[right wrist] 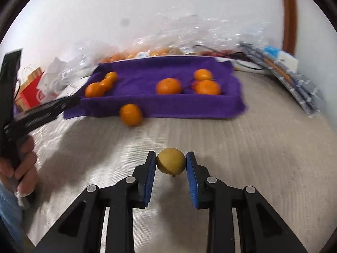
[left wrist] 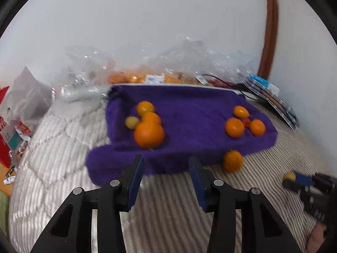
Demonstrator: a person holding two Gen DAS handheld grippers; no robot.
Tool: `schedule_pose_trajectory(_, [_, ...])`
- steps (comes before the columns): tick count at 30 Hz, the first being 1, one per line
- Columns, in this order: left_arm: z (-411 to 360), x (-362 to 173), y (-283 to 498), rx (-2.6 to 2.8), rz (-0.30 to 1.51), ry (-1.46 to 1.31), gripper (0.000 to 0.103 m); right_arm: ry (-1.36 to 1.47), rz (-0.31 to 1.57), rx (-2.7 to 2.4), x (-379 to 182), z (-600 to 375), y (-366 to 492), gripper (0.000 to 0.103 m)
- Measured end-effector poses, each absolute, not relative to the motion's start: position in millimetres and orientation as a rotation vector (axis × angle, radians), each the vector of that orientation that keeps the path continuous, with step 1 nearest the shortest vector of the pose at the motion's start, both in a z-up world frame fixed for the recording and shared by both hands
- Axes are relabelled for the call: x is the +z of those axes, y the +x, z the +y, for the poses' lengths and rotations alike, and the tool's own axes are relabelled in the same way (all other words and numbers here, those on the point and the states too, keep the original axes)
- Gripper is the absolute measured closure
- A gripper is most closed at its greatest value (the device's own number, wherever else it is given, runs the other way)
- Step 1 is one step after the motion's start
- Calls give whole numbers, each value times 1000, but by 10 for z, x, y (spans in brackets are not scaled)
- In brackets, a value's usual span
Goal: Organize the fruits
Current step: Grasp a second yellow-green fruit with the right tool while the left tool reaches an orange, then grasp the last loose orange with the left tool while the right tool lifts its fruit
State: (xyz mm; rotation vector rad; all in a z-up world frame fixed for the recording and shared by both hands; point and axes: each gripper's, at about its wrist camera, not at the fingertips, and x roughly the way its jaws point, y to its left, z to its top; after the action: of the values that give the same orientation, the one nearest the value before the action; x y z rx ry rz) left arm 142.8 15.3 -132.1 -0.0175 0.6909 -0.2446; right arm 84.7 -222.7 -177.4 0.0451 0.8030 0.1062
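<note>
Yellowish fruit [right wrist: 171,161] is sitting clamped between the right gripper [right wrist: 171,164] pads, above the striped bedding [right wrist: 242,147]. Left gripper [left wrist: 166,168] is hanging apart, empty, facing the purple tray [left wrist: 189,113] of oranges [left wrist: 149,134]. Motion blur is smearing the bags behind.

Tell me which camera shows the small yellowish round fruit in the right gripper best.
The right wrist view: the small yellowish round fruit sits centred between the right gripper fingers, pads pressing both sides. The left wrist view shows only a blurred sliver at its lower right edge.
</note>
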Motion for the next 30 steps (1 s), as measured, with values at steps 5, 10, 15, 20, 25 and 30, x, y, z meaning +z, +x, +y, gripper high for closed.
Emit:
schedule_pose_trajectory(5, [-78, -1397, 1371, -267, 730, 5, 61, 49, 776, 24, -1754, -2638, 804, 74])
schedule_pose_trajectory(10, [-344, -1433, 1347, -314, 758, 0, 61, 58, 756, -34, -1753, -2974, 769, 74])
schedule_pose_trajectory(15, [-566, -1485, 1432, -345, 790, -17, 61, 139, 755, 1, -1778, -3145, 768, 74])
schedule_pose_trajectory(20, [-721, -1510, 1550, -336, 803, -3, 61, 174, 767, 23, -1808, -3178, 778, 74])
schedule_pose_trajectory(25, [-835, -1553, 1657, -347, 827, -23, 64, 193, 758, 45, -1806, -3199, 763, 74])
schedule_pose_trajectory(30, [-875, -1575, 1688, -364, 838, -40, 73, 211, 761, 54, -1816, -3231, 770, 74])
